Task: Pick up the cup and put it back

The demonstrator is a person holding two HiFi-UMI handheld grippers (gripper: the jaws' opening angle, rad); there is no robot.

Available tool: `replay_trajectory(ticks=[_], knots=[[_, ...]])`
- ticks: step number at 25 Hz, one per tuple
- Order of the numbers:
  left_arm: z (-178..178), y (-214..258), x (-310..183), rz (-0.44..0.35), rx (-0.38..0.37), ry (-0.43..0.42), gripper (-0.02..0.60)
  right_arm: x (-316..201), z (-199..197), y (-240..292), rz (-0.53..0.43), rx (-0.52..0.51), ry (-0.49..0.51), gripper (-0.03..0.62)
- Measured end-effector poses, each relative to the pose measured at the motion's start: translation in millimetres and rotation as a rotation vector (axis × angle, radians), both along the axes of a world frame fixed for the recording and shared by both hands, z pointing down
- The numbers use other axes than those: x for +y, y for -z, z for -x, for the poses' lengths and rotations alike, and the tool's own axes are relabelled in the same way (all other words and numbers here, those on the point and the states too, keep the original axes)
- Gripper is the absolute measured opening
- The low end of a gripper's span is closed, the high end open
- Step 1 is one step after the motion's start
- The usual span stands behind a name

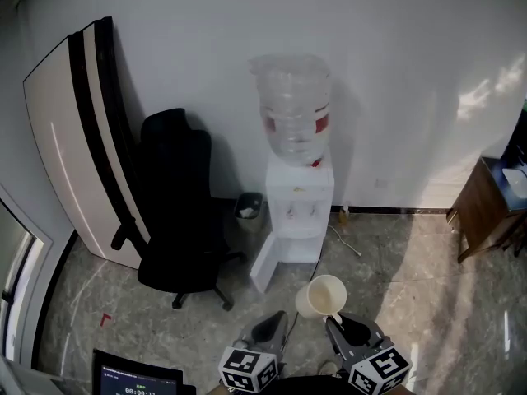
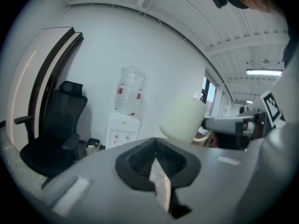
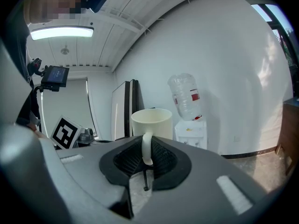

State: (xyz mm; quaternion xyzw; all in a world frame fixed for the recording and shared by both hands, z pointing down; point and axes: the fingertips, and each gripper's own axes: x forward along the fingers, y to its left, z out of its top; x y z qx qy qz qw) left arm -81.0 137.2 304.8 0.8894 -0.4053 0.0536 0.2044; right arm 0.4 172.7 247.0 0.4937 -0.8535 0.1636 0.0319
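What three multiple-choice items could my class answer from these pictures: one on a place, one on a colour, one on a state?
1. Where does the small bin stand?
A. Between the black chair and the water dispenser
B. On top of the water dispenser
C. On the chair's seat

2. What colour is the cup?
A. Red
B. Cream-white
C. Black

3. How does the right gripper hold the cup?
A. Jaws wide apart, cup loose
B. Jaws pinching the rim
C. Jaws shut on the handle

Answers:
1 A: the head view shows it in the gap between them.
2 B: both gripper views show a pale cream body.
3 C: the right gripper view shows the handle clamped between the pads.
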Motion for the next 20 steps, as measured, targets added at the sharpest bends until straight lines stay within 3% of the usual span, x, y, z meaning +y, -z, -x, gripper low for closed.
replay_trajectory(ticks=[20], knots=[[5.2, 2.8, -2.8, -0.029, -0.012, 0.008, 0.003, -6.2, 7.5, -2.8, -0.009, -0.004, 0.019, 0.051]])
